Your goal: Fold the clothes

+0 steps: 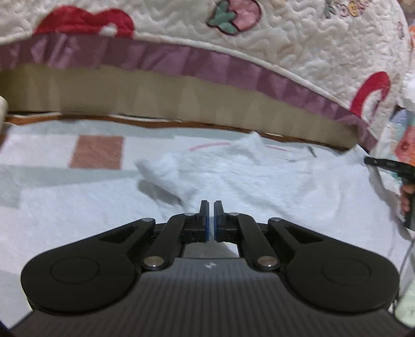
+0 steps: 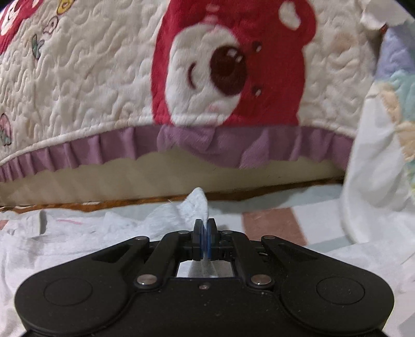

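two grippers work low over a floor covering beside a bed, and the largest thing in both views is the cream quilted bedspread [image 2: 90, 77], stitched in wavy lines, with a big red bear face [image 2: 228, 67] on it in the right wrist view and a pink strawberry motif [image 1: 234, 16] in the left wrist view. along its lower edge runs a pleated purple frill [image 1: 181, 58], and under that a beige band of the bed's side [image 1: 155, 96]. on the floor lies a pale mat [image 1: 52, 186] with white and grey-blue blocks and a dusty pink square [image 1: 97, 152]. spread on the mat, wrinkled and close to the bed, is the white garment [image 1: 259, 181], with a thin pink line near its far edge and one bunched fold standing up to the left of centre. the right gripper [image 2: 205, 239] is clamped on a raised corner of the garment, the cloth pinched between its blue pads [image 2: 201, 243] and sticking up above the tips in a small peak. the left gripper [image 1: 211, 219] sits over the near part of the garment with its jaws narrow, a thin gap between the pads; whether any cloth sits in that gap cannot be told. at the right edge of the left wrist view the other black tool shows with fingers of a hand [image 1: 404, 198] around it.
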A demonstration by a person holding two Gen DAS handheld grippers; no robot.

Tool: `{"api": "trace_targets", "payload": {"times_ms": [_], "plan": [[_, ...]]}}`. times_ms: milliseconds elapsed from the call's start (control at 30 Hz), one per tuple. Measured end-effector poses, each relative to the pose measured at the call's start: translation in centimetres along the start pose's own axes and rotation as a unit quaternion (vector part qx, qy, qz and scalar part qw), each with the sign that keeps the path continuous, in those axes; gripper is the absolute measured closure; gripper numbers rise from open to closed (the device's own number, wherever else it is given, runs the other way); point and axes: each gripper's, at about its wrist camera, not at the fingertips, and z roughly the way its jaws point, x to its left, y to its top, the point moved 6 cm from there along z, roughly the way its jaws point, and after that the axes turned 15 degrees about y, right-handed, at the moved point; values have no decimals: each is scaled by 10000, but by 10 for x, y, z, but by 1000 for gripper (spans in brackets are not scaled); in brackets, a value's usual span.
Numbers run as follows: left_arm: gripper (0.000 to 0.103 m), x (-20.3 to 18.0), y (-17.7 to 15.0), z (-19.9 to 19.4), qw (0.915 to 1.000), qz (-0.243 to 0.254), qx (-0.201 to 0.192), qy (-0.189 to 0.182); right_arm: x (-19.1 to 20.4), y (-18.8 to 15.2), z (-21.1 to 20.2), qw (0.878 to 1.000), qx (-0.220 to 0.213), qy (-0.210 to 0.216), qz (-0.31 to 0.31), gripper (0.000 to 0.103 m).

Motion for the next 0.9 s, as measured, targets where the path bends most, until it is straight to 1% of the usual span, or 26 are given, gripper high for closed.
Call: {"api": "trace_targets", "payload": {"times_ms": [67,100,133,167,200,233,267,300,367,400,500,567,633,700,767,833,900], "plan": [[97,0,1,1,9992,194,-121,329,1,0,0,9999,67,-56,-91,99],[95,2,3,2,9988,153,-159,429,1,0,0,9998,101,-84,-136,99],[89,6,6,6,9989,54,-140,435,1,0,-1,9997,135,-113,-181,99],[75,9,9,9,9990,-50,-114,430,1,0,-1,9995,168,-141,-227,99],[65,12,12,13,9989,-155,-87,424,2,-1,-1,9993,202,-169,-272,99],[54,12,14,21,9989,-159,44,443,2,-1,-3,9991,226,-185,-310,99],[53,11,17,28,9986,-150,189,465,2,-1,-4,9991,222,-186,-313,99],[56,10,18,34,9983,-103,244,521,3,1,-5,9992,198,-182,-298,99],[93,6,20,44,9974,2,329,641,5,5,-7,9993,131,-169,-314,99],[94,2,20,43,9973,109,289,661,8,8,-10,9992,82,-155,-372,99],[95,-8,20,20,9959,363,-138,821,21,19,-20,9975,-142,-64,-692,99],[95,-11,24,4,9953,349,-332,840,26,24,-26,9969,-246,-9,-744,99],[95,-10,30,-5,9952,227,-470,824,25,26,-30,9969,-366,-41,-689,99],[95,-8,32,-11,9955,133,-473,813,23,28,-34,9970,-471,-69,-603,99],[94,-4,28,-9,9960,5,-359,821,22,29,-38,9972,-526,-58,-536,99],[94,1,22,-4,9965,-95,-206,807,22,26,-38,9971,-461,-97,-606,99],[94,1,14,-3,9973,32,-209,698,22,21,-35,9970,-326,-157,-688,99]]}}
